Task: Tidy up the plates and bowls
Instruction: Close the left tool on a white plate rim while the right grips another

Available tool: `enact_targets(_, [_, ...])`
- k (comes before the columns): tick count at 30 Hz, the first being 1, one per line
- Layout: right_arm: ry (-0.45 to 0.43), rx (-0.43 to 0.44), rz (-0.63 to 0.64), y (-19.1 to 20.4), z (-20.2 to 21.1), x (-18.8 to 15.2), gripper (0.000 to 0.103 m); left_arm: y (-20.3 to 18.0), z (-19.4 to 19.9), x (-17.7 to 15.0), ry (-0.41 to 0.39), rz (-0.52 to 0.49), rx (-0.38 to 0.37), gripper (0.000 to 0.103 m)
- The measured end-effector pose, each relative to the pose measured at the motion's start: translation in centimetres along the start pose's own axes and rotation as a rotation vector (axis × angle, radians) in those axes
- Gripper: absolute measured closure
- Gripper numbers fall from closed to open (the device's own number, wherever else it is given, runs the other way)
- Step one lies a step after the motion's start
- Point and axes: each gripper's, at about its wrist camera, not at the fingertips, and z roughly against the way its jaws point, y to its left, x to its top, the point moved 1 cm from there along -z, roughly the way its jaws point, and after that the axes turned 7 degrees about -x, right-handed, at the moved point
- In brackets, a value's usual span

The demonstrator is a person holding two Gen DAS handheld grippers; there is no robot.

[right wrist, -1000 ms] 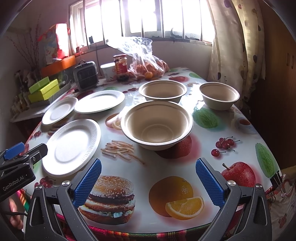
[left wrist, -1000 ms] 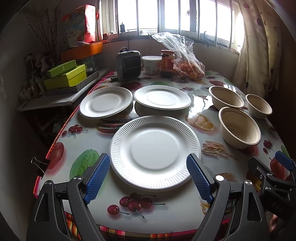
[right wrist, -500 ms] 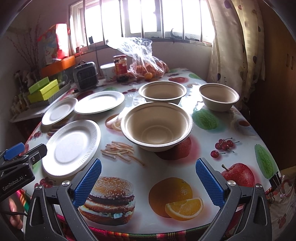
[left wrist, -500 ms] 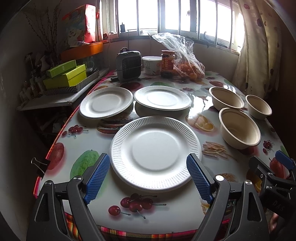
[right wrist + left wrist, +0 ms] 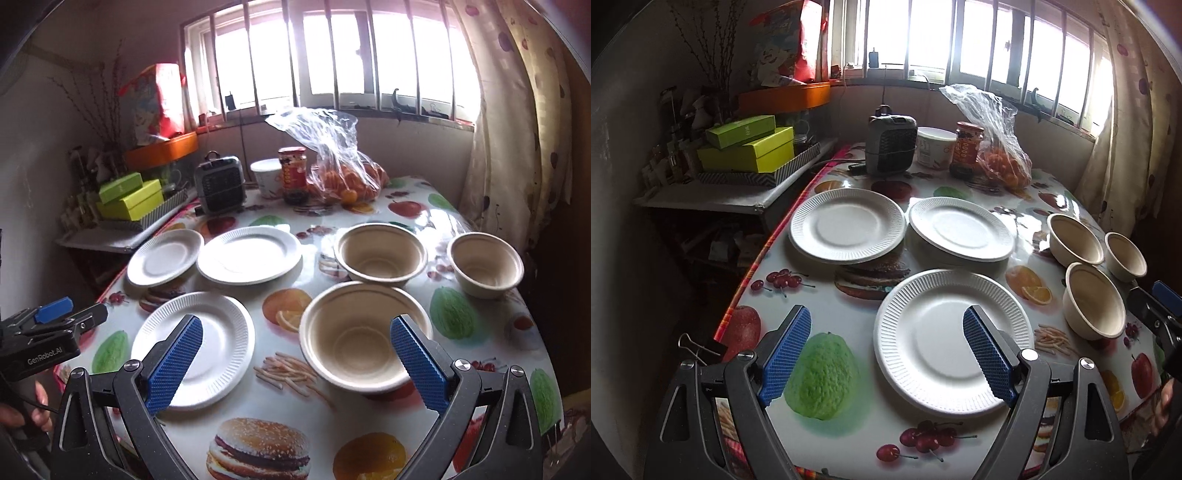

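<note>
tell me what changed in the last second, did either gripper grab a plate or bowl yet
No grab yet. The left gripper has shifted left, so the nearest plate now sits under its right finger instead of between both. The right gripper has advanced toward the nearest bowl, which now lies between its fingers. Both remain open and empty. All three plates and three bowls are unmoved on the table.

Home dining room, fruit-print tablecloth [image 5: 369, 424], curtain [image 5: 517, 129], barred window [image 5: 332, 55]
</note>
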Motion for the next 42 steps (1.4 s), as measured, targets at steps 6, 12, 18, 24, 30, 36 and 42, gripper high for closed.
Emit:
enact_targets(6, [-0.015,0.121,0.026,1.9,-2.3,4.8,0.001,4.8,-0.5,3.1,-0.019,0.07,0.049,0.018])
enact_targets(12, [0.021,0.224,0.096,5.0,-6.4,9.0,0.004,8.9,-2.5,5.5,-0.006,0.134,0.059,0.018])
enact_targets(18, [0.102,0.301,0.17,8.4,-12.4,12.0,0.014,11.7,-4.8,6.8,0.018,0.187,0.066,0.018])
enact_targets(24, [0.183,0.377,0.262,12.5,-17.5,13.5,0.026,13.6,-7.0,7.8,0.03,0.222,0.051,0.028])
enact_targets(30, [0.289,0.407,0.294,15.8,-23.2,14.0,0.04,15.1,-9.8,8.0,0.076,0.279,0.01,0.04])
enact_targets(36, [0.377,0.438,0.369,18.6,-27.7,13.6,0.053,16.5,-12.6,7.6,0.122,0.318,-0.014,0.04])
enact_targets(42, [0.477,0.46,0.328,19.2,-31.6,12.9,0.064,17.1,-15.0,6.9,0.17,0.373,-0.061,0.052])
